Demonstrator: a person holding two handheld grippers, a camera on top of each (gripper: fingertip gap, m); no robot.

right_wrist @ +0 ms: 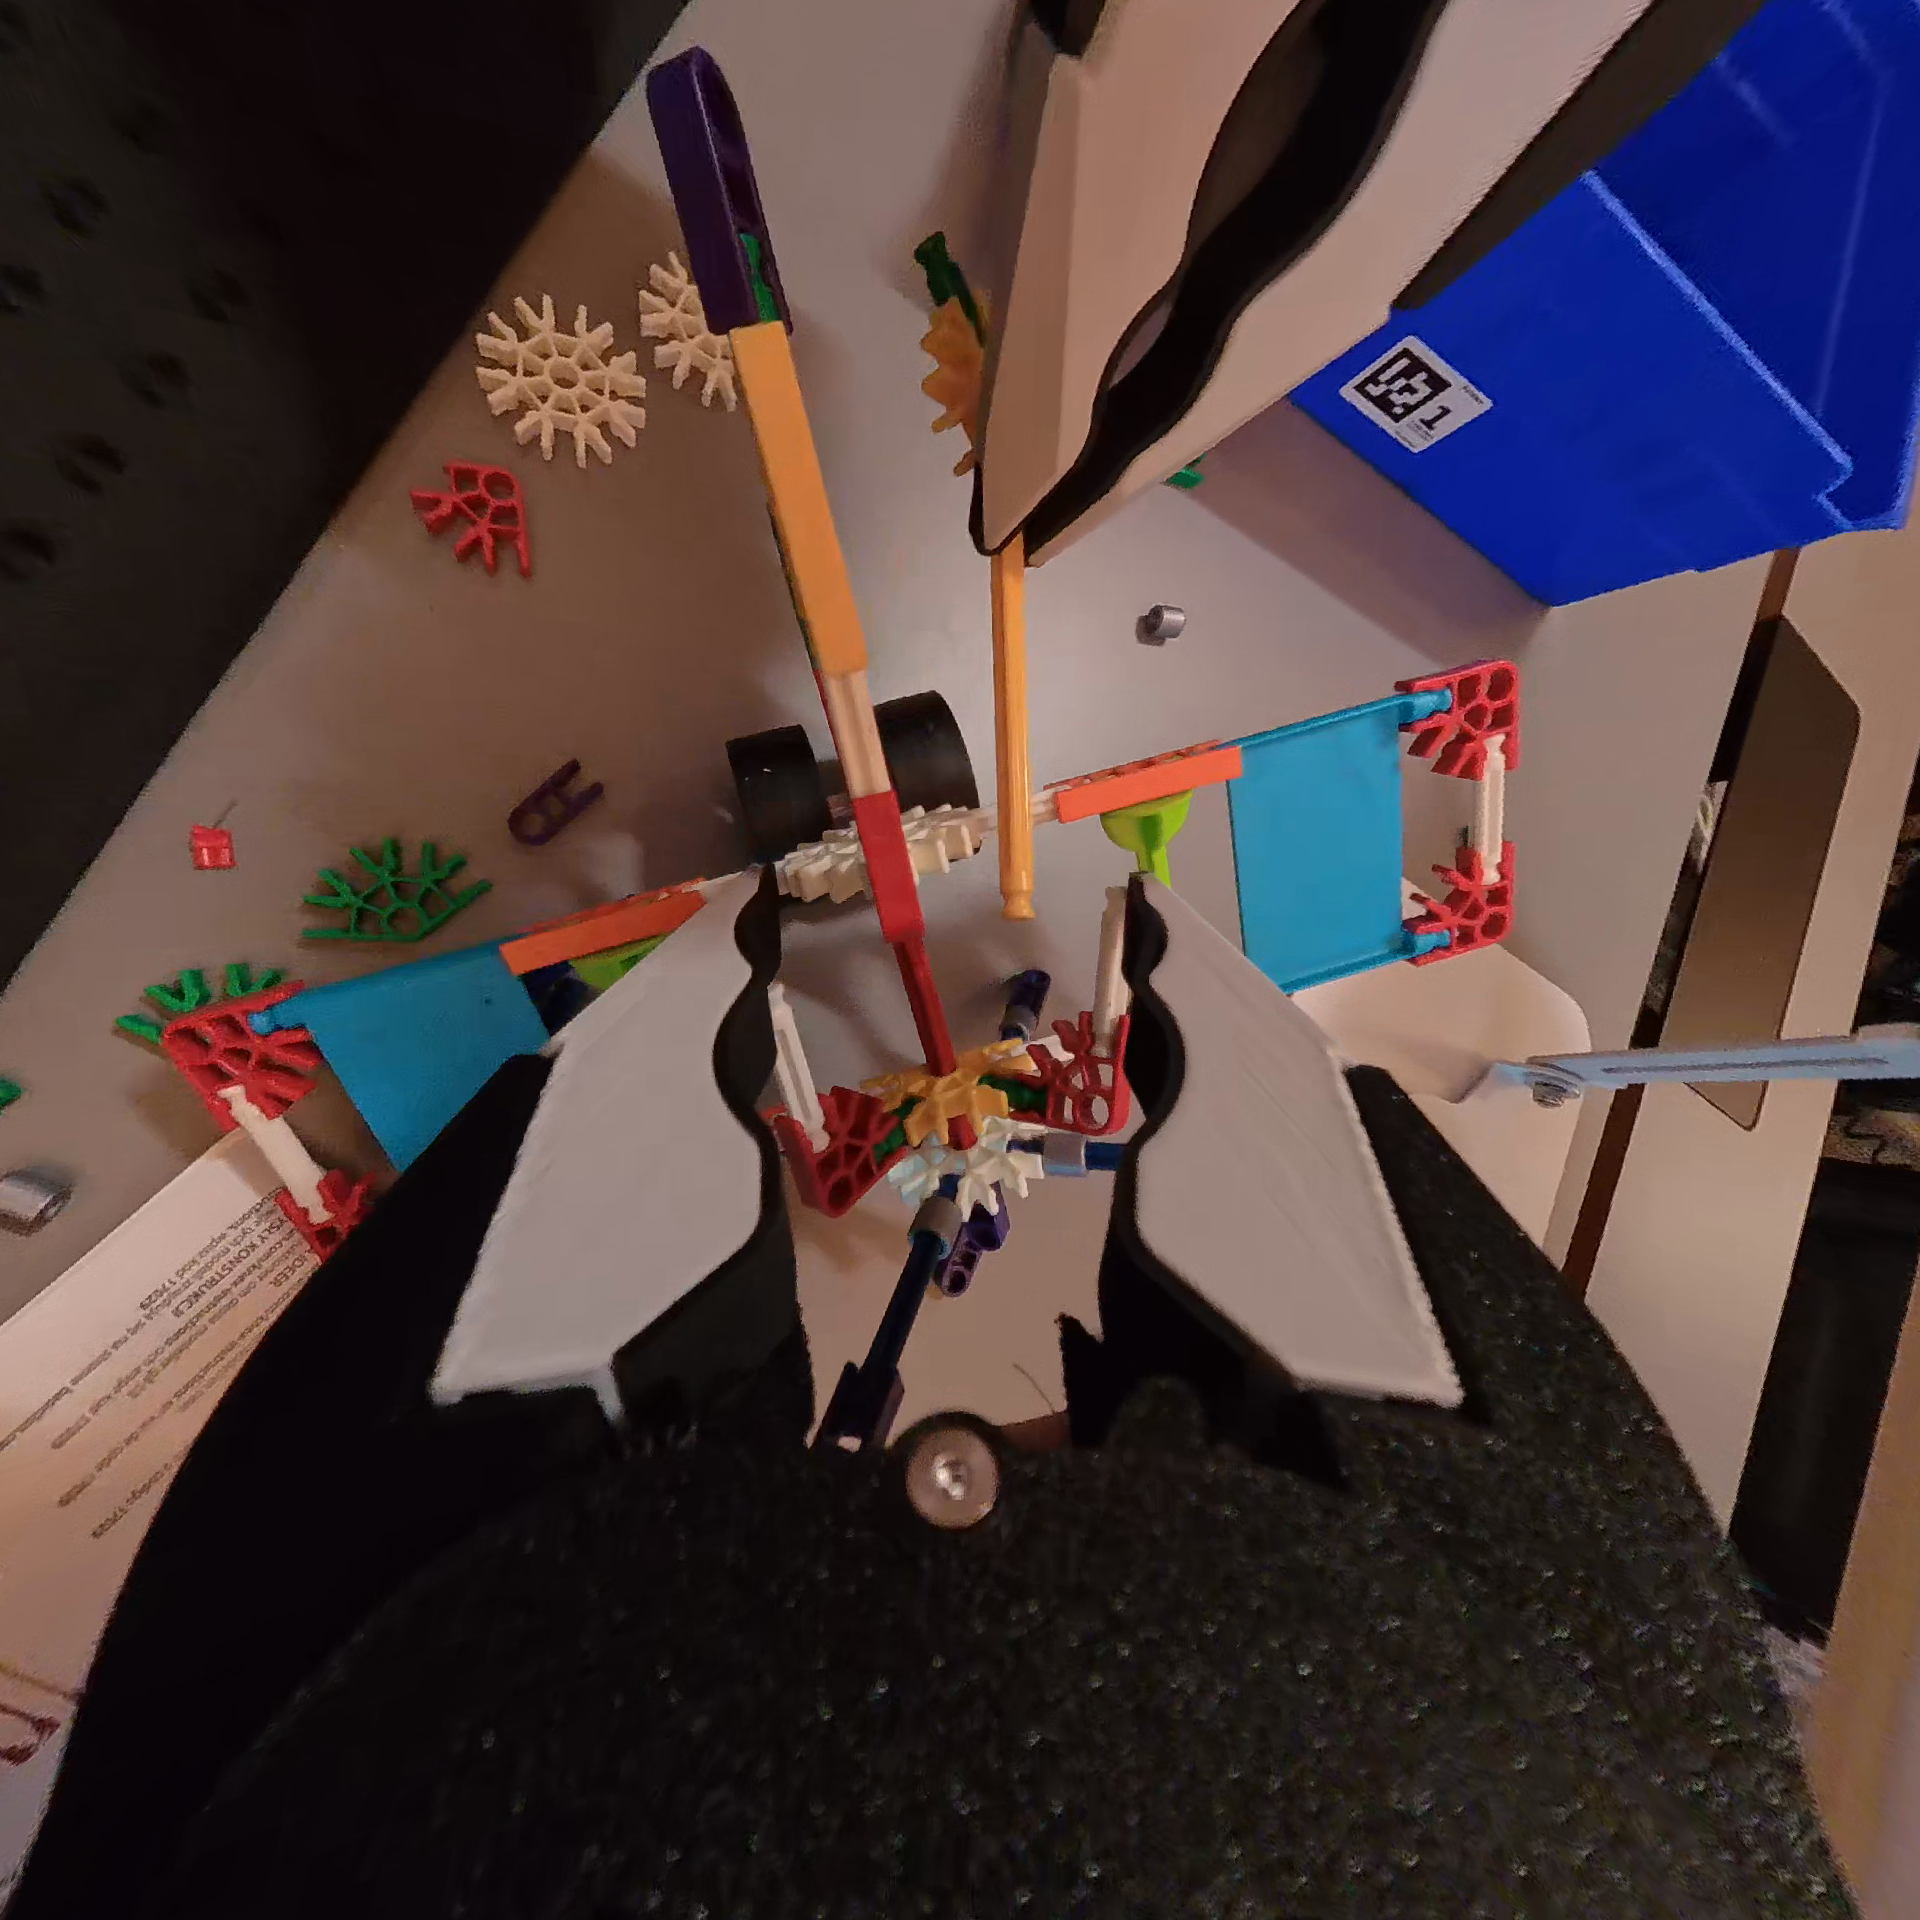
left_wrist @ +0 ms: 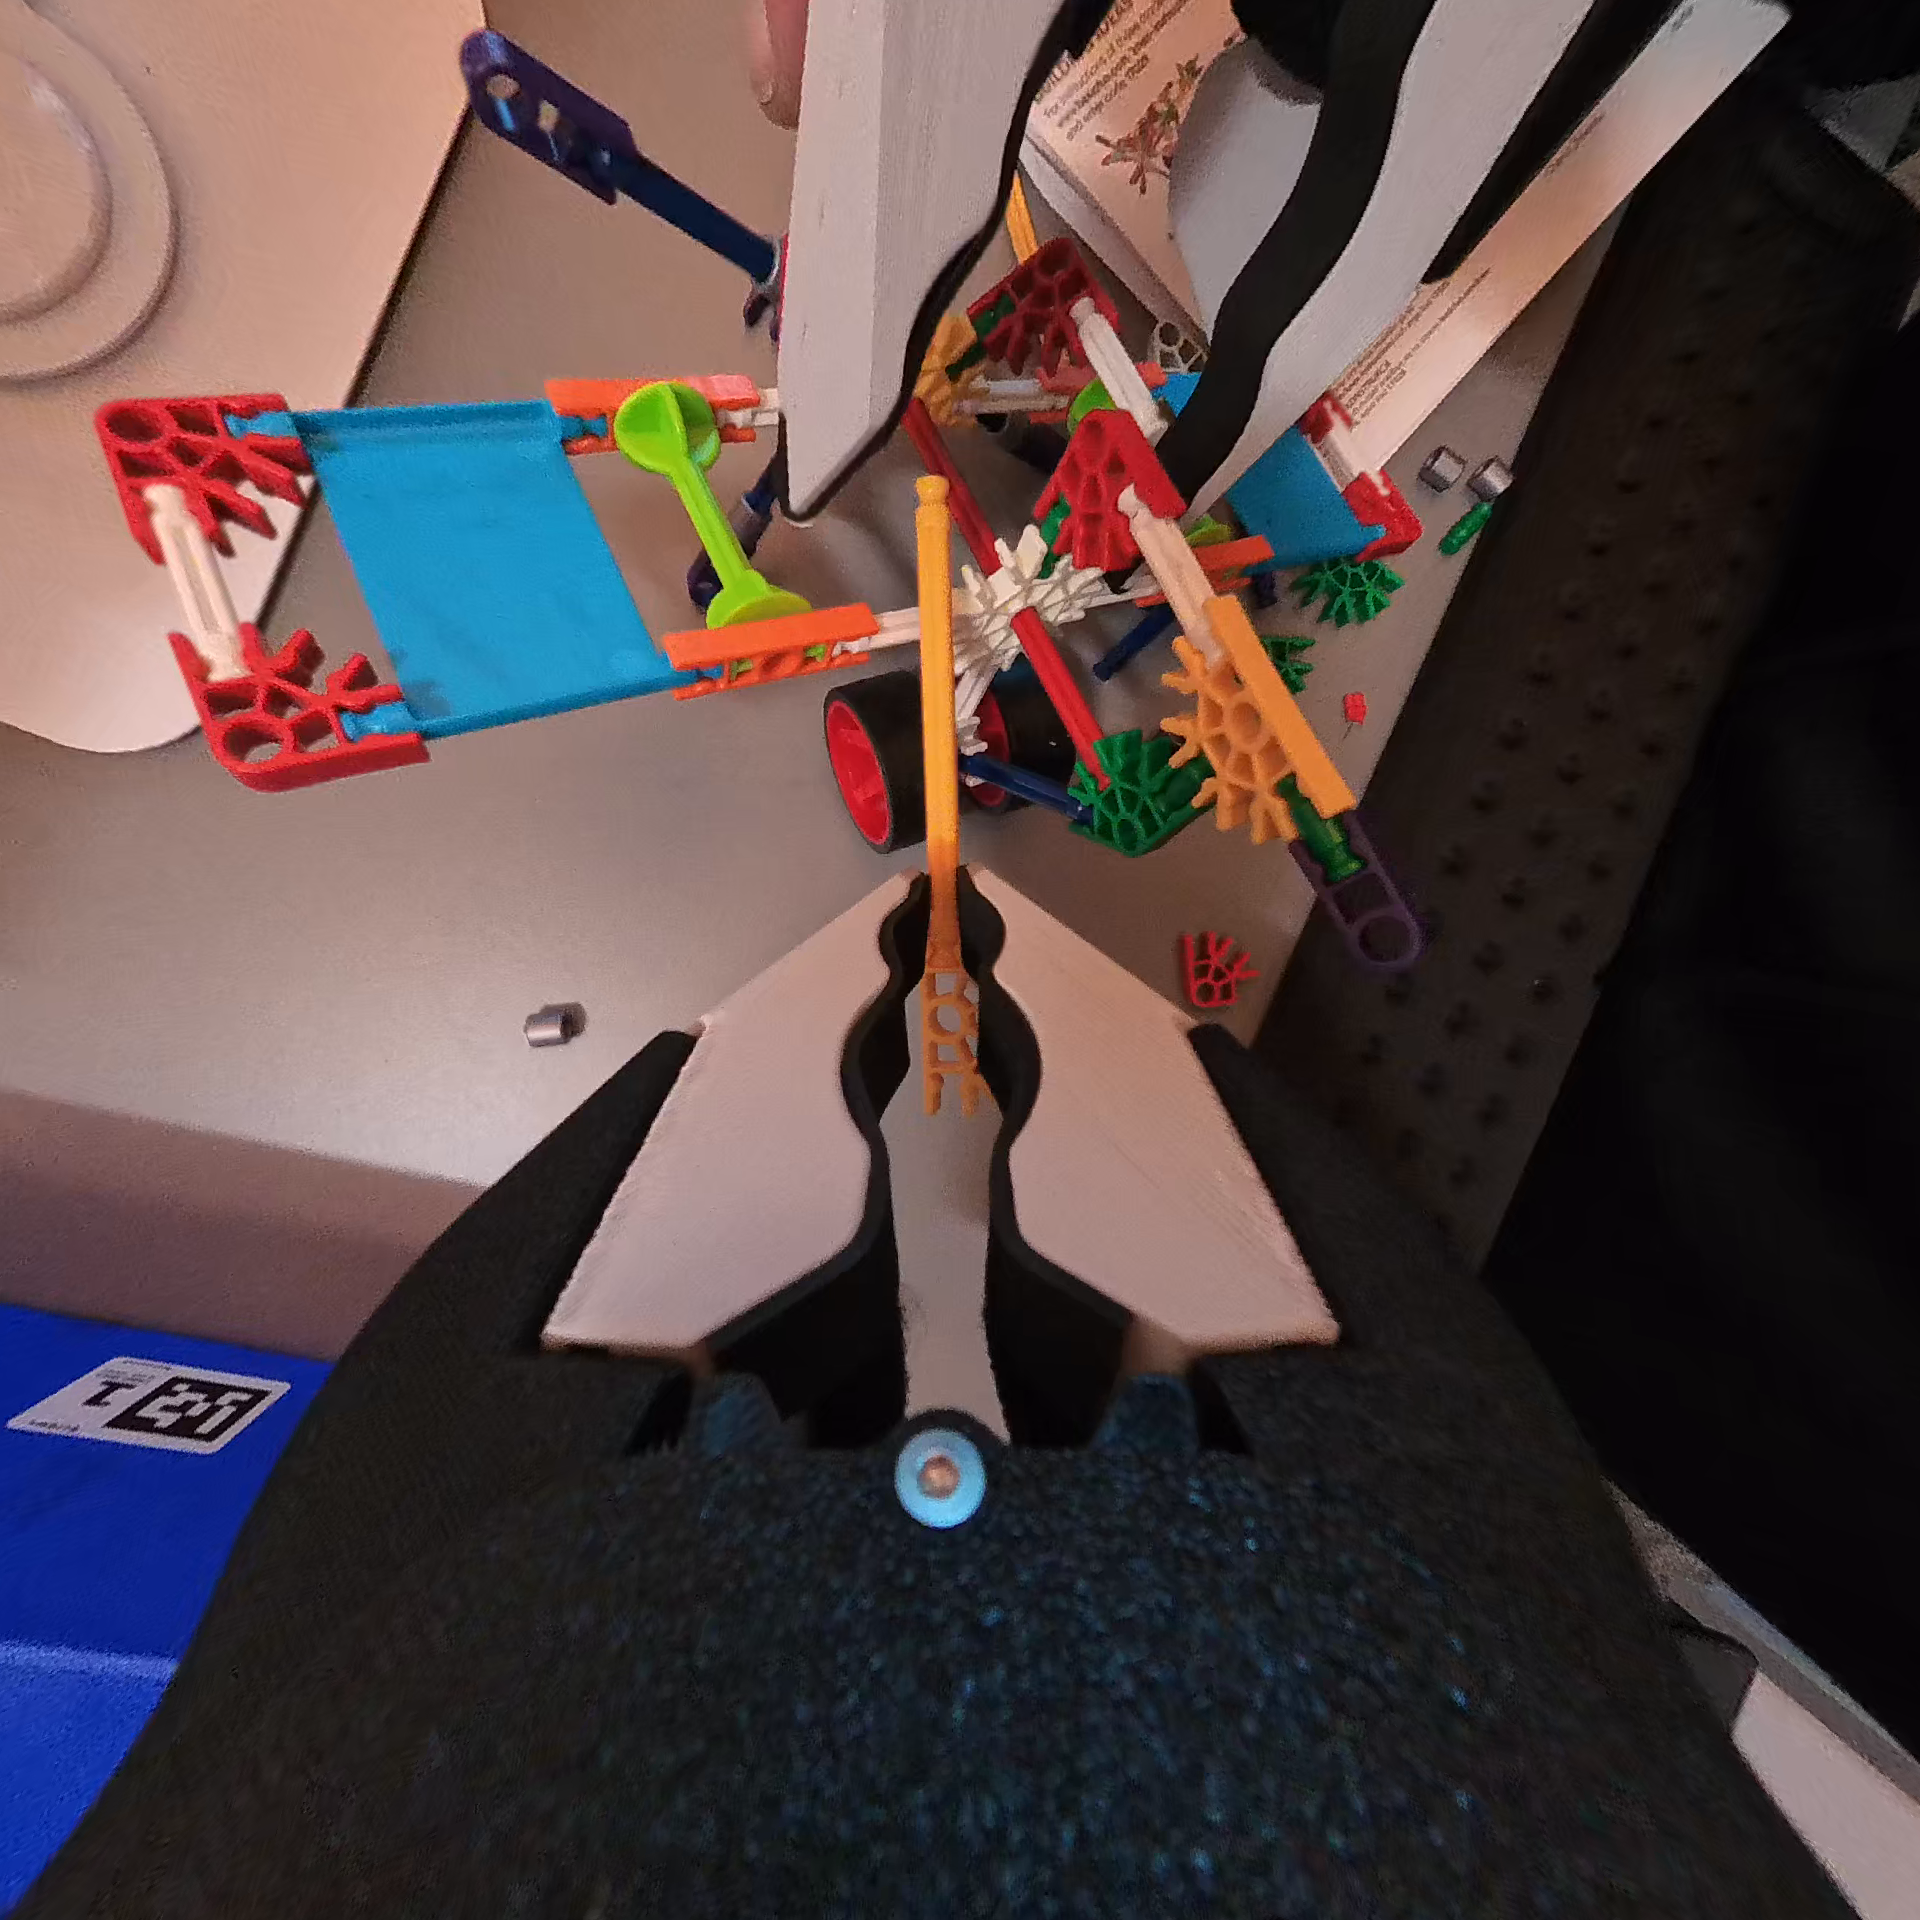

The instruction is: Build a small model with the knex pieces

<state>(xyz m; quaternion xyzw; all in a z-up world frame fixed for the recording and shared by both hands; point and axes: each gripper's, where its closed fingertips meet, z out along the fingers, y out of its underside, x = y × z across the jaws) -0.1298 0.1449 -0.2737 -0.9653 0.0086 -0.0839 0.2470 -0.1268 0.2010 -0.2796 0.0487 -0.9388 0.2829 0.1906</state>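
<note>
The left gripper [left_wrist: 940, 883] has its fingers pinching a yellow rod [left_wrist: 935, 665], which points at the toy model [left_wrist: 1039, 623] on the grey bench [left_wrist: 520, 883]. The right gripper [right_wrist: 940, 904] has its fingers spread around the model's red-and-yellow hub [right_wrist: 951, 1101]. A blue bin [right_wrist: 1621, 343] sits nearby.

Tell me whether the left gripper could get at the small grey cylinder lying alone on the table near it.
Probably not as things stand: the left gripper is shut on a yellow rod, so it has no free grasp. The way itself looks free, since the grey cylinder lies alone on bare table.
</note>
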